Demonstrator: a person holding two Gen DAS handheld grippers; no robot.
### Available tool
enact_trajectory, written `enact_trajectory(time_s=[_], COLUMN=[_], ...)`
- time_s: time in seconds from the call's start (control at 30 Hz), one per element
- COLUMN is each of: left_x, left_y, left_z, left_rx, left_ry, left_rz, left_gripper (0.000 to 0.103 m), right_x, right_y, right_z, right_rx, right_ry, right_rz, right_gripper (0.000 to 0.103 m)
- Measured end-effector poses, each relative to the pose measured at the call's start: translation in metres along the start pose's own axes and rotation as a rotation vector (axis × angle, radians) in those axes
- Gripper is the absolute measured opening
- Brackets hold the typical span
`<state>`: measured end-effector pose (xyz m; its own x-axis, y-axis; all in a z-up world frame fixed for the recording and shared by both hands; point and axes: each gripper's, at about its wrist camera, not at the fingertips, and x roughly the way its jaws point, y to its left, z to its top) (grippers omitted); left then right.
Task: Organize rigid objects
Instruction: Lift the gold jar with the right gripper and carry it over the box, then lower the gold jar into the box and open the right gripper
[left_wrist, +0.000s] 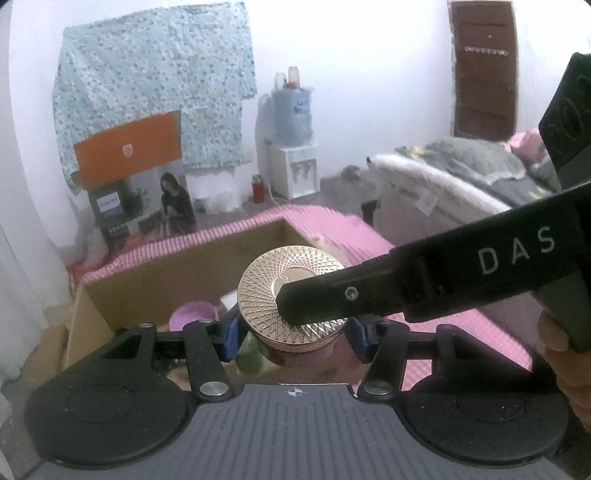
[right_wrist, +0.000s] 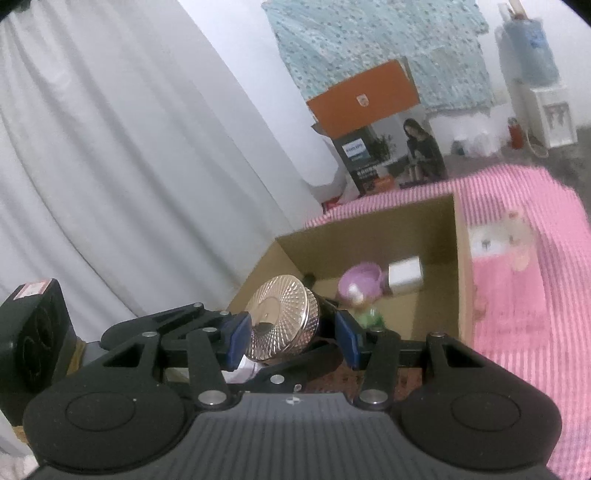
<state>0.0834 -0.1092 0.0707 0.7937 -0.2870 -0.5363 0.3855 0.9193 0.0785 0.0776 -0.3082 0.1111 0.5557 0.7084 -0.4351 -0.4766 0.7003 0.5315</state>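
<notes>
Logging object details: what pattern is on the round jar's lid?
The shiny gold metal lid has an engraved crisscross, radiating lattice around a smooth centre; clearest in the left wrist view.

Standing against the white wall (left_wrist: 351, 92): a water dispenser (left_wrist: 293, 162) carrying a blue bottle. Hanging left of the dispenser, a blue floral cloth (left_wrist: 155, 74), draping over an orange-topped carton (left_wrist: 127, 147). Sitting on the grey floor (left_wrist: 332, 188) just left of the dispenser, a small red flask (left_wrist: 258, 188). Lying right of the dispenser, a low bed with grey bedding (left_wrist: 476, 162); above it, a dark brown door (left_wrist: 484, 70). Falling in folds far left of the dispenser, a white curtain (right_wrist: 110, 147). Glowing softly throughout, pale diffuse light.
</notes>
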Motion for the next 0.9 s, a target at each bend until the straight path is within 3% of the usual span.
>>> enact_trajectory(time_s=[0.13, 0.37, 0.7, 0.9], left_x=[0.019, 0.072, 0.120, 0.135], left_y=[0.012, 0.028, 0.032, 0.034], left_z=[0.016, 0.028, 0.020, 0.020], left_rx=[-0.033, -0.118, -0.187, -0.198], left_ry=[0.009, 0.103, 0.229, 0.262], left_rz=[-0.014, -0.050, -0.093, -0.097], left_gripper=[0.056, 0.056, 0.056, 0.056], right_x=[0.014, 0.049, 0.082, 0.093], right_y=[-0.006, -0.038, -0.080, -0.087], right_z=[0.027, 0.057, 0.061, 0.062], right_rx=[-0.023, -0.017, -0.005, -0.037], right_ry=[0.018, 0.099, 0.214, 0.243], right_rz=[-0.008, -0.035, -0.082, -0.116], right_gripper=[0.053, 0.053, 0.053, 0.054])
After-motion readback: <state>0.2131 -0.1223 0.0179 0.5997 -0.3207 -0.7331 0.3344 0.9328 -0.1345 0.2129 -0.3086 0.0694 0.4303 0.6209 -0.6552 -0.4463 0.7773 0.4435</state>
